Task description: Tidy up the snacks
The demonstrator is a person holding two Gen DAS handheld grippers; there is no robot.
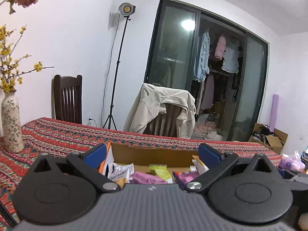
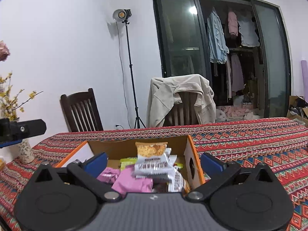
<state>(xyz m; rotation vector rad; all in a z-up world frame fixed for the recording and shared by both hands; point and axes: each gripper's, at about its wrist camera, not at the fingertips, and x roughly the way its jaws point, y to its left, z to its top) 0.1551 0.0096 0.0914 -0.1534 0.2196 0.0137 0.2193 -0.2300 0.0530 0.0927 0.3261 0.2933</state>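
While both pairs of tongs stand spread wide with nothing between their blue pads, the left tongs [image 1: 152, 153] and the right tongs [image 2: 154, 162] each look over the near rim of the cardboard box [image 2: 134, 146], which sits on the counter [image 2: 250, 138] toward its near edge. The snacks lie heaped inside it: pink packets [image 2: 132, 182], a green one [image 1: 159, 170], and a clear-wrapped cake packet [image 2: 151, 156] propped upright against the others. These look light, soft and crinkly, the film probably slippery and the cake easily crushed, so a gentle pinch on a sealed end or across the flat faces seems safest. The box walls and its orange flaps [image 2: 195, 165] hem in any reach from the sides; coming from above is freest. Open counter runs right and toward the far edge, while a vase [image 1: 11, 123] stands by the left edge.
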